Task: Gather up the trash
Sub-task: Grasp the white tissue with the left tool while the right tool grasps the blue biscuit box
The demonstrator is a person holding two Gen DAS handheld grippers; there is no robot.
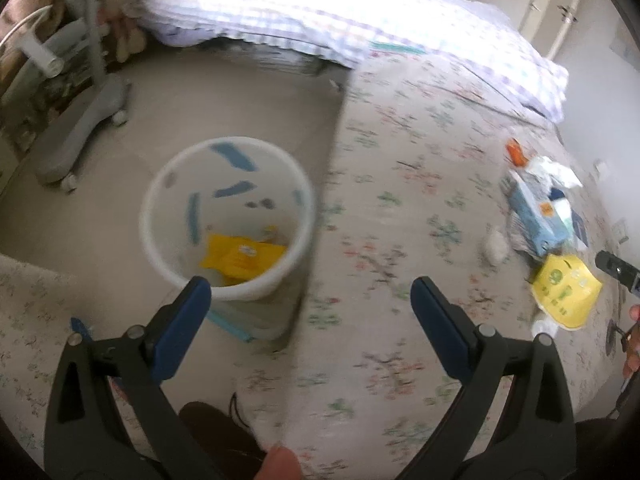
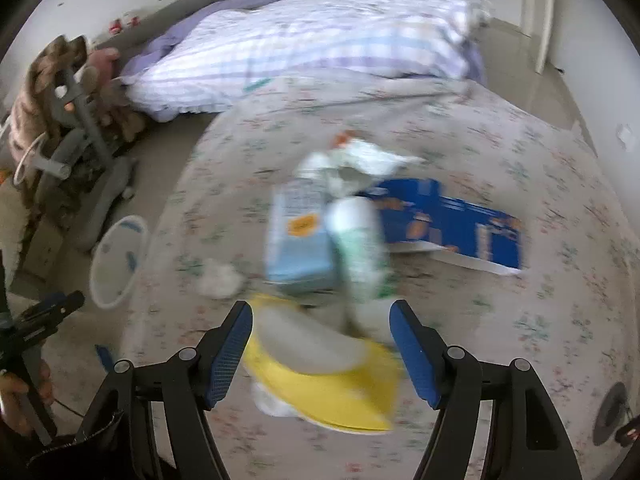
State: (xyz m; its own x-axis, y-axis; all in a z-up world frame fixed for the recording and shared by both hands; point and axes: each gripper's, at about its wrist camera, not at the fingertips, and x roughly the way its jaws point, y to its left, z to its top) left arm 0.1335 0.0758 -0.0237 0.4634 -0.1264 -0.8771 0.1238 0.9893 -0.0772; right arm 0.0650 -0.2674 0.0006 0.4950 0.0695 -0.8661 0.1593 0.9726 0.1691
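A white trash bin (image 1: 228, 216) stands on the floor beside the bed, with a yellow wrapper (image 1: 240, 258) inside it. My left gripper (image 1: 310, 292) is open and empty above the bed's edge, next to the bin. Trash lies on the floral bed sheet: a yellow packet (image 2: 332, 384), a light blue carton (image 2: 298, 240), a white-green bottle (image 2: 358, 248), a flattened blue box (image 2: 448, 220), crumpled white paper (image 2: 218, 278) and a white wrapper (image 2: 372, 156). My right gripper (image 2: 320, 344) is open, its fingers either side of the yellow packet. The bin also shows in the right wrist view (image 2: 116, 264).
A folded checked quilt (image 1: 320, 8) lies at the head of the bed. A grey wheeled stand (image 1: 80, 128) is on the floor beyond the bin. An orange item (image 1: 516, 152) lies past the pile. The right gripper's tip shows at the left view's edge (image 1: 616, 270).
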